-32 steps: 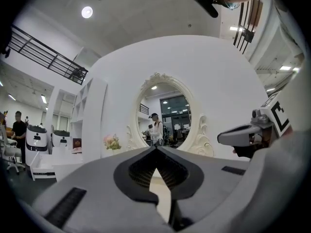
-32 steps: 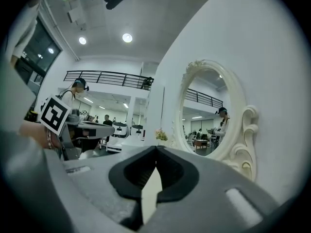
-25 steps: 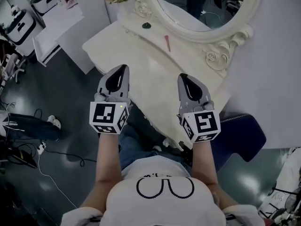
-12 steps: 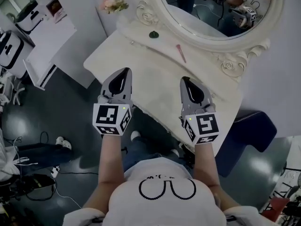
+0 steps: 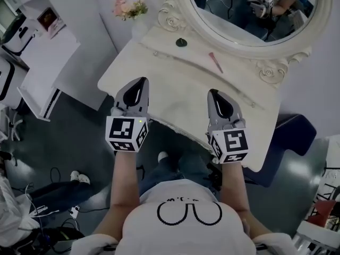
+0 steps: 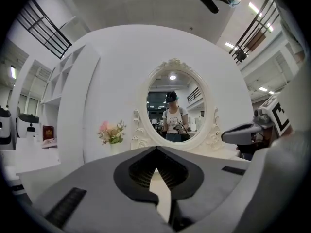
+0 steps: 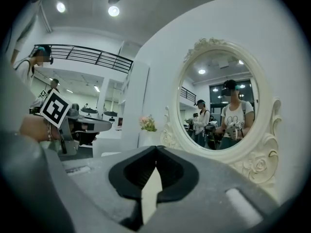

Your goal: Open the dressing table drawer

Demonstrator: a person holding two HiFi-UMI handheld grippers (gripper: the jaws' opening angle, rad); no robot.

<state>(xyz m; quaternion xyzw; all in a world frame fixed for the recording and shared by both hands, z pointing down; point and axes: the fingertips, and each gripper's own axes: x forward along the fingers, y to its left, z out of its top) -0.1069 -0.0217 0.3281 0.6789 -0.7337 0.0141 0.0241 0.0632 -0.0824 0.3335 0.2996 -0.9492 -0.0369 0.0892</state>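
The cream dressing table [image 5: 178, 86] lies ahead in the head view, under its oval mirror [image 5: 249, 15]. Its drawer is hidden below the front edge, which runs from lower left to lower right beneath my hands. My left gripper [image 5: 142, 80] hovers over the left part of the tabletop, shut and empty. My right gripper [image 5: 214, 92] hovers over the right part, also shut and empty. In the left gripper view the left gripper [image 6: 155, 148] points level at the mirror [image 6: 173, 111]. The right gripper [image 7: 156, 147] in its own view faces the mirror [image 7: 223, 108] too.
A pink stick [image 5: 215, 62] and a small dark round thing [image 5: 181, 42] lie at the back of the tabletop, with flowers [image 5: 129, 6] at the back left. A blue seat [image 5: 291, 134] stands to the right and a white cabinet [image 5: 45, 62] to the left.
The person and both grippers have shifted along the table, which now lies more squarely ahead with the mirror more in view. Both jaws have stayed shut.
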